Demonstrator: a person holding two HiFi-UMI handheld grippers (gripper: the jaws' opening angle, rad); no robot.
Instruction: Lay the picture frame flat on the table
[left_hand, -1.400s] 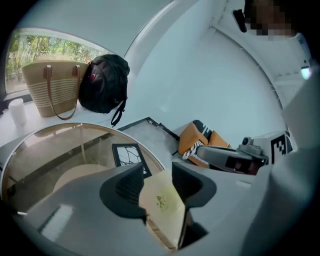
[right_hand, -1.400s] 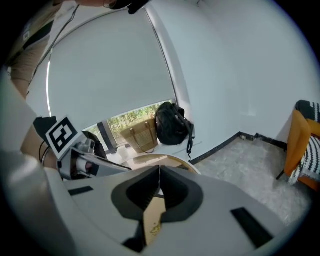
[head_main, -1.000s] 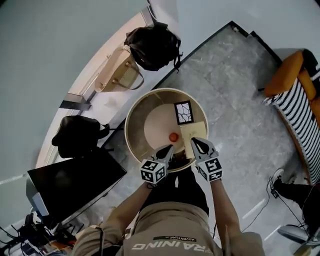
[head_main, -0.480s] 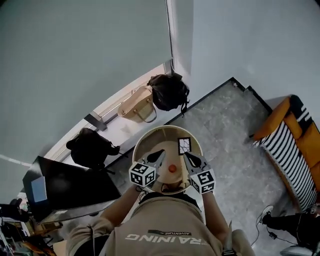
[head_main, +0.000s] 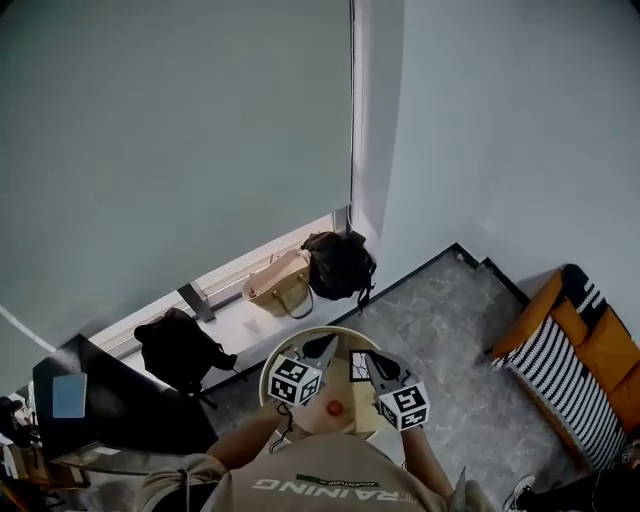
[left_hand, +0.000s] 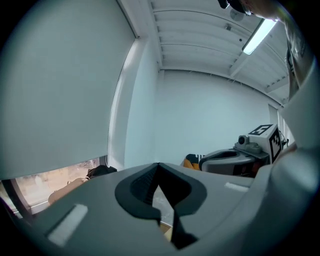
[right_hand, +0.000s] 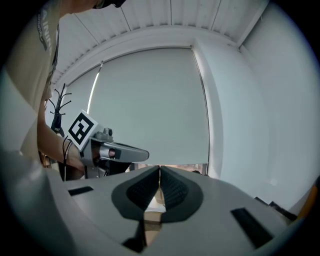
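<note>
Likely pre-grasp: left gripper (head_main: 326, 345) and right gripper (head_main: 373, 358) hovered shut, empty, above the tabletop (head_main: 349, 392) — the next move called for opening toward the picture frame (head_main: 362, 367) at 1 o'clock.

Across the person's tan shirt (head_main: 330, 488), at the near edge of the head view, large pale letters read "TRAINING". A small dark patch (head_main: 335, 478) just above them carries print too small to read. The cube (head_main: 293, 382) on the left gripper (head_main: 327, 343) and the cube (head_main: 404, 407) on the right gripper (head_main: 367, 354) bear black-and-white square markers, patterns without letters or numbers.
</note>
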